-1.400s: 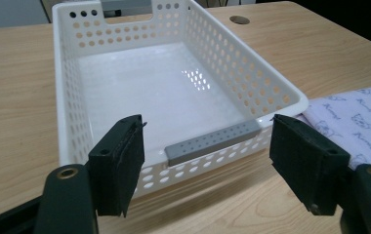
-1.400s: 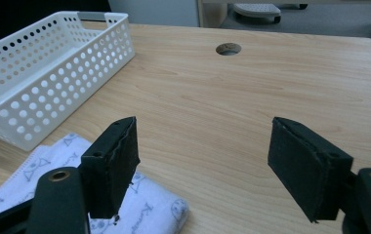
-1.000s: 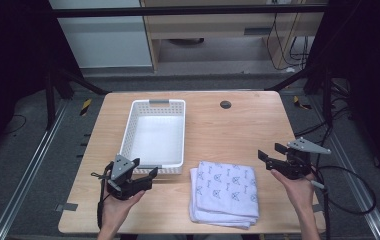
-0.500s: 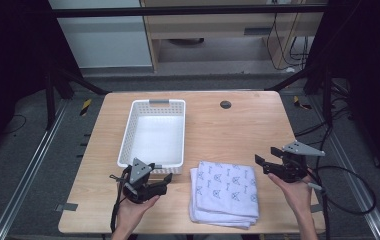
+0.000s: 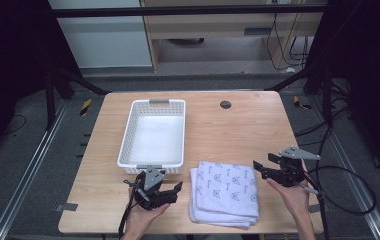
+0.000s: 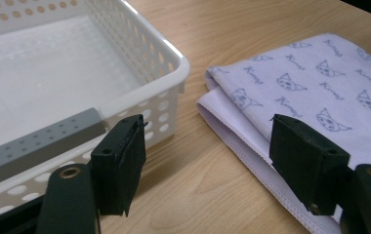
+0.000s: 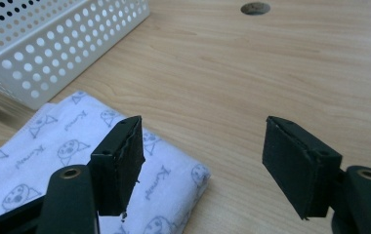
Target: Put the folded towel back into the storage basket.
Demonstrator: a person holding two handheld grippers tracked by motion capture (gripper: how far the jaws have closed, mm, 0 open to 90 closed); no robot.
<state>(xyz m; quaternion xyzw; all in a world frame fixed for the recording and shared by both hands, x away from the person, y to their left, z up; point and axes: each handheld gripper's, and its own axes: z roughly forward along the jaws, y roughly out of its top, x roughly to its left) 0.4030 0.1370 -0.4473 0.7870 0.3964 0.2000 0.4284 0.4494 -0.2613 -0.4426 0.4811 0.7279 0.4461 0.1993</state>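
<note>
Hands come in at the near edge of the wooden table (image 5: 238, 125), each holding a gripper. The left gripper (image 5: 170, 191) sits low over the wood just beside the left edge of the folded cloth (image 5: 225, 192), its jaws spread wide with nothing between them; in the left gripper view the gap between them frames bare tabletop between the basket corner and the cloth's folded edge (image 6: 281, 92). The right gripper (image 5: 259, 167) hovers at the cloth's far right corner, jaws apart and empty after having just closed in a little; in the right gripper view one jaw stands over the cloth corner (image 7: 100, 161) and the other over bare wood. The cloth is white with small blue cat faces, folded into a thick square stack, lying flat near the front edge, between the two grippers. Just beyond the left gripper stands a white perforated basket (image 5: 128, 145) with grey handles, nothing in it. Farther back a small dark round hole (image 5: 225, 104) marks the tabletop.
</note>
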